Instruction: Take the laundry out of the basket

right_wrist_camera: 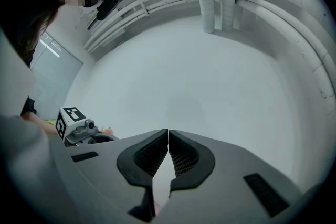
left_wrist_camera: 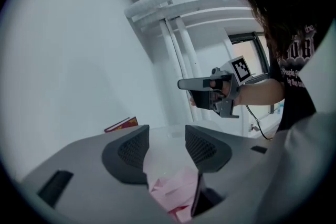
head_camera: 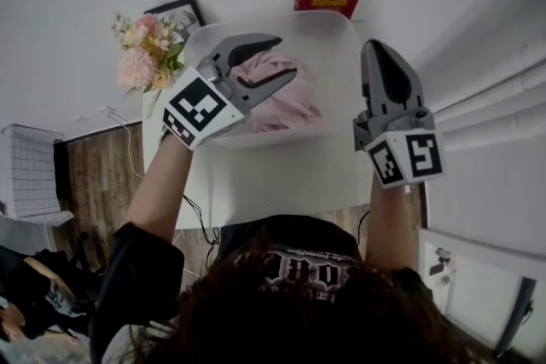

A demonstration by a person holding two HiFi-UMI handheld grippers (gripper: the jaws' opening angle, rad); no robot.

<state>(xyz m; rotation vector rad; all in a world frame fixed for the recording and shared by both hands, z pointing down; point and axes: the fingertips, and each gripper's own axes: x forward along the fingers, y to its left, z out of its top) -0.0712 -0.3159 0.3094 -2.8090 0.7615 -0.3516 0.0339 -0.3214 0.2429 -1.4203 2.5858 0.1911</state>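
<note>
Left gripper, jaws apart above pink garment in white basket, should sink deeper and bite a thick fold; right gripper, jaws together and empty, idles by the basket's right rim.

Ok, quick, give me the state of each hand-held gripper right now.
Left hand-held gripper: open, jaws apart over the pink laundry, not gripping it.
Right hand-held gripper: shut, nothing between its jaws.
</note>
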